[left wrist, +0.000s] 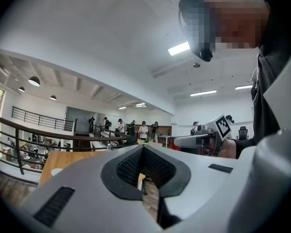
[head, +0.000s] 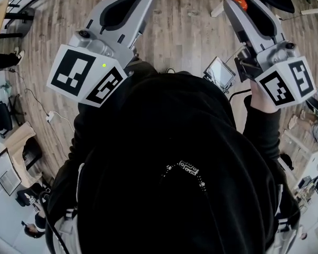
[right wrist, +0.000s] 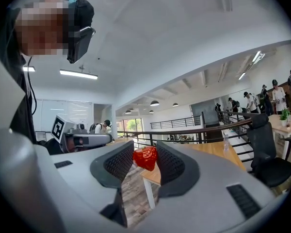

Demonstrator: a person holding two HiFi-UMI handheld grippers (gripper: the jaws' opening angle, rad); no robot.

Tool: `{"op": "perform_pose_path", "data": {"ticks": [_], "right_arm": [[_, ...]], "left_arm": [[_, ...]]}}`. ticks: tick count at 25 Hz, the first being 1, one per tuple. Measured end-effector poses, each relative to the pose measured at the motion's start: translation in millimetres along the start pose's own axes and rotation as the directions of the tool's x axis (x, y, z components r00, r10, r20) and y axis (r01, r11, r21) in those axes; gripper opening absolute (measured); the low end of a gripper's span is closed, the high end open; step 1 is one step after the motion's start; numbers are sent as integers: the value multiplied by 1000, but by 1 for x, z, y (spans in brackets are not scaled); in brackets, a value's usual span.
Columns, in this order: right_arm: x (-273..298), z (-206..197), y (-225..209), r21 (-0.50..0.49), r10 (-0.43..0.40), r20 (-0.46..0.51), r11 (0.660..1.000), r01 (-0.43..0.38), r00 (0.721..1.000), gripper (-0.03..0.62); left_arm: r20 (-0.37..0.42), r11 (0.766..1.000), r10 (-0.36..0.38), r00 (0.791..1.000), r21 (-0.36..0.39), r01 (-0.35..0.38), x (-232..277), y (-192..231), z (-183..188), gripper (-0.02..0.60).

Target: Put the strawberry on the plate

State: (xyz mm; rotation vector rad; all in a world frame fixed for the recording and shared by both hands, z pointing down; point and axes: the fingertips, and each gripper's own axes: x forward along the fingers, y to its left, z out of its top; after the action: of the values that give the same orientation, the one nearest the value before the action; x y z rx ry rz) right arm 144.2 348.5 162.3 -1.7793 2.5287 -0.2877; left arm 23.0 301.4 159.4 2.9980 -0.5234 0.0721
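Strawberry (right wrist: pixel 145 158) — one, in right claw (right wrist: pixel 145 150).

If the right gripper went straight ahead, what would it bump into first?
Probably the wooden table just ahead, though it may skim over the top; depth is unclear. The right gripper holds the strawberry.
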Motion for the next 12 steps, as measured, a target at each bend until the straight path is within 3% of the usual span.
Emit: {"op": "perform_pose_path", "data": {"ticks": [7, 12], "right_arm": [[9, 6, -7, 27, 10, 2, 1000, -10, 1000, 155], [4, 7, -22, 43, -28, 14, 999, 28, 999, 155]], "left_arm": [[-20, 999, 35, 999, 11, -34, 0, 17, 7, -5], [-26, 1000, -28, 999, 8, 29, 20, 10, 4, -5]]}}
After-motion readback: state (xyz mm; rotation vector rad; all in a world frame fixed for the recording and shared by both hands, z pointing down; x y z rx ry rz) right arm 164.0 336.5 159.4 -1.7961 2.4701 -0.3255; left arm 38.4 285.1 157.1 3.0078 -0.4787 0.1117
